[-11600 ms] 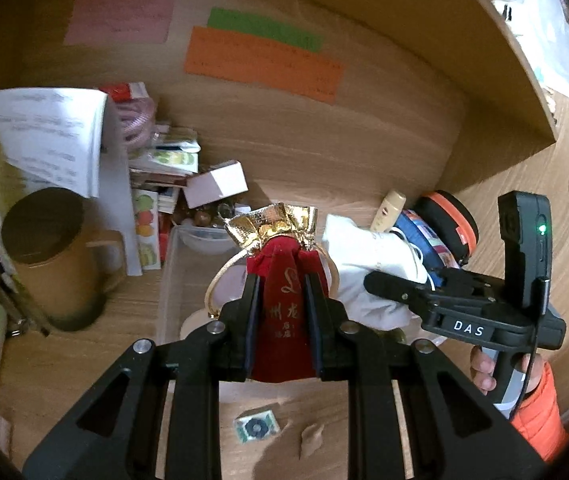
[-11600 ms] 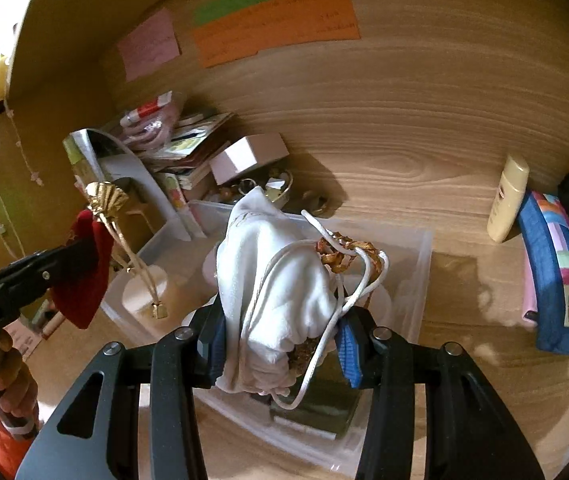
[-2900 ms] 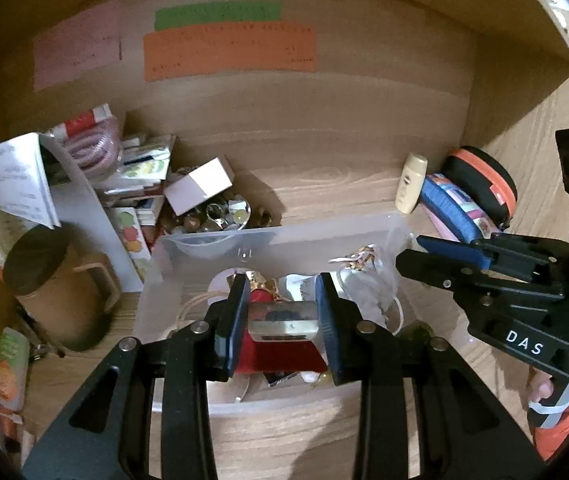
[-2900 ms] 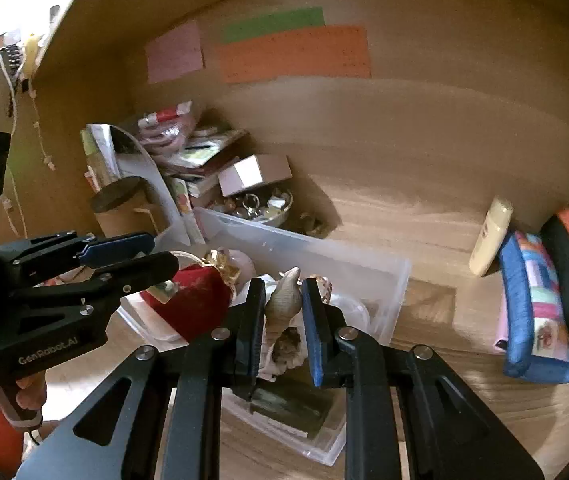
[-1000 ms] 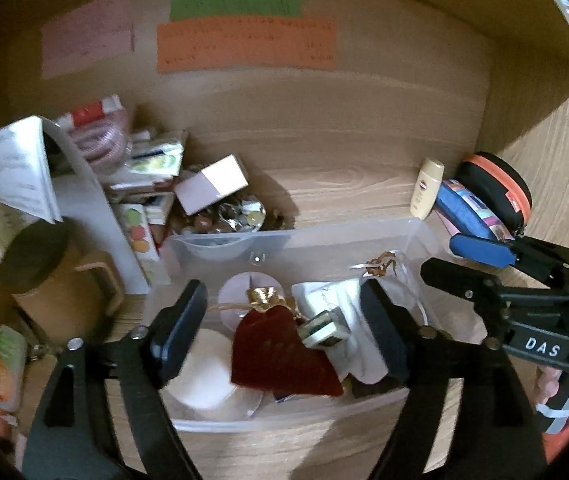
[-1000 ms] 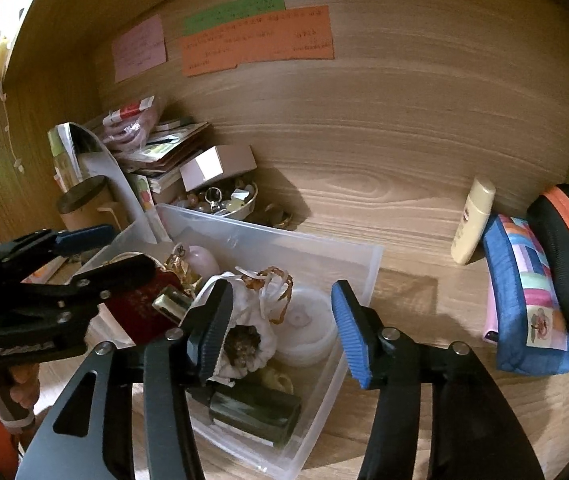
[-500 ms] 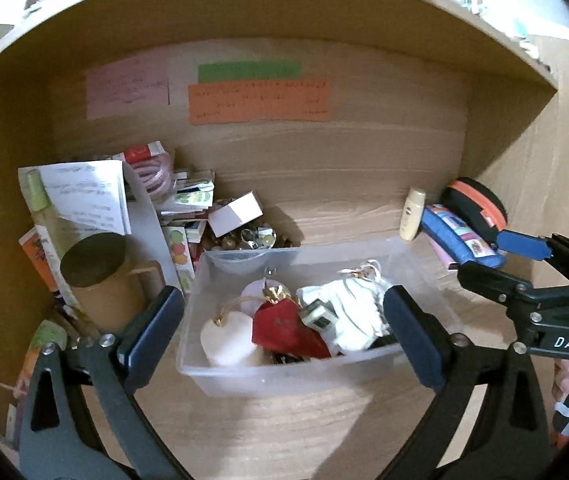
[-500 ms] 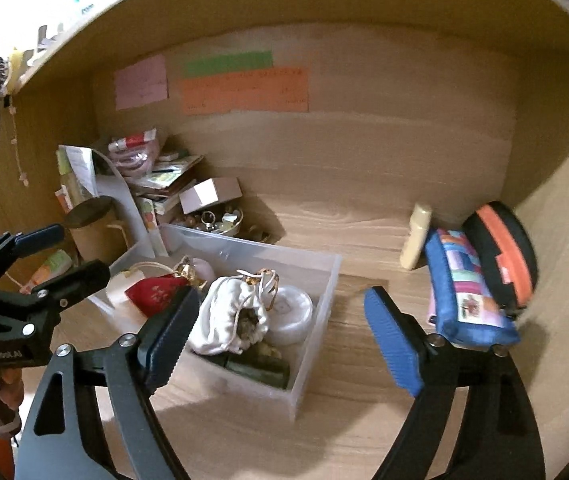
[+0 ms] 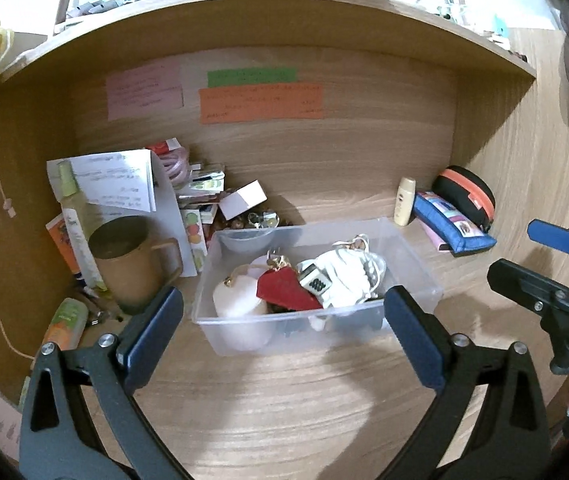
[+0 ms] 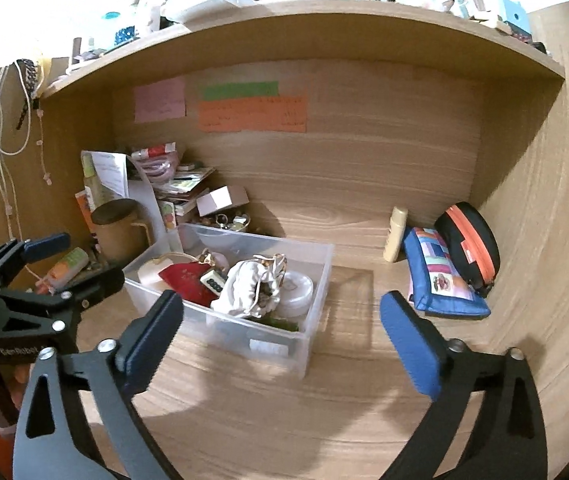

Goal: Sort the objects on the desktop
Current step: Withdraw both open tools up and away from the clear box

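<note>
- On the tabletop (image 9: 284, 392), inside the wooden alcove, I have the clear plastic bin (image 9: 416, 276) square in front of both grippers; it sits there, I judge, as the collecting point for the small loose things.
- My left gripper (image 9: 283, 322) hangs before the bin's near wall with its fingers (image 9: 152, 332) spread wide and nothing between them; I read that as a hand freed for the next pick.
- My right gripper (image 10: 282, 334) is likewise splayed and empty, level with the bin's right corner.
- In the bin: a red velvet pouch (image 9: 284, 290) near the middle, a white drawstring bag (image 9: 344, 276) just right of it, a small white block with dark dots (image 9: 314, 282) resting between the two, and a pale round box (image 9: 240, 300) at the left. A white round lidded case (image 10: 295, 286) lies at the right end.
- Outside it: a brown mug (image 9: 128, 264) to the left, and a cream bottle (image 9: 404, 206), blue pencil case (image 9: 450, 224) and black zip case (image 9: 466, 194) against the right wall, still unsorted, I judge.
</note>
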`<state>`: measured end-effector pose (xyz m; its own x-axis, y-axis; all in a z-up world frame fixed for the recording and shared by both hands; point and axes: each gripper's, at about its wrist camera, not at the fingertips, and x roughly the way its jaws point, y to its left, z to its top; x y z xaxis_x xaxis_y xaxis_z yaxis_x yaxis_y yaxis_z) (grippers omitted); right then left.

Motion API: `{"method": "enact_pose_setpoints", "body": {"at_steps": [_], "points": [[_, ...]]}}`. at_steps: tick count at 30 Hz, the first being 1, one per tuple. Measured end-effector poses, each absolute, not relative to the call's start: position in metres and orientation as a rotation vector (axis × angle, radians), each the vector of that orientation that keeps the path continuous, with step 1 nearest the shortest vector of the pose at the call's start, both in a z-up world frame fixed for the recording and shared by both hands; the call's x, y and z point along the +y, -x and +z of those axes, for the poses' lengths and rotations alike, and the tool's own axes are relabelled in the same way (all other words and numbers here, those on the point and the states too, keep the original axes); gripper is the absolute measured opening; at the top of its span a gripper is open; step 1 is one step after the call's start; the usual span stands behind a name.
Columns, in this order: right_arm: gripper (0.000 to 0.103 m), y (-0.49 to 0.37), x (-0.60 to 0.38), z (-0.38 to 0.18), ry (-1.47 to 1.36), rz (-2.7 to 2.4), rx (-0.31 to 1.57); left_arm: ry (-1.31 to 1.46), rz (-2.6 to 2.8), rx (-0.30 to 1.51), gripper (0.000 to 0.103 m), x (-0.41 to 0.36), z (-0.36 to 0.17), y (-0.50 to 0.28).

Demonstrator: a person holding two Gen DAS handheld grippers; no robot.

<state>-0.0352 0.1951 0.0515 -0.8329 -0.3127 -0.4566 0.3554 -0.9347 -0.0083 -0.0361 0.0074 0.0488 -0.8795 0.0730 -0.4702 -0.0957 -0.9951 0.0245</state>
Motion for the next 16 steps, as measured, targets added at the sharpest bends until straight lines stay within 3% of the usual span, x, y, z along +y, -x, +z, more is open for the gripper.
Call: {"method": "enact_pose_setpoints", "body": {"at_steps": [16], "points": [[0.103, 0.018, 0.185, 0.046, -0.603, -2.708, 0.193, 0.729, 2.932, 0.031, 0.102, 0.013, 0.037, 0.021]]}}
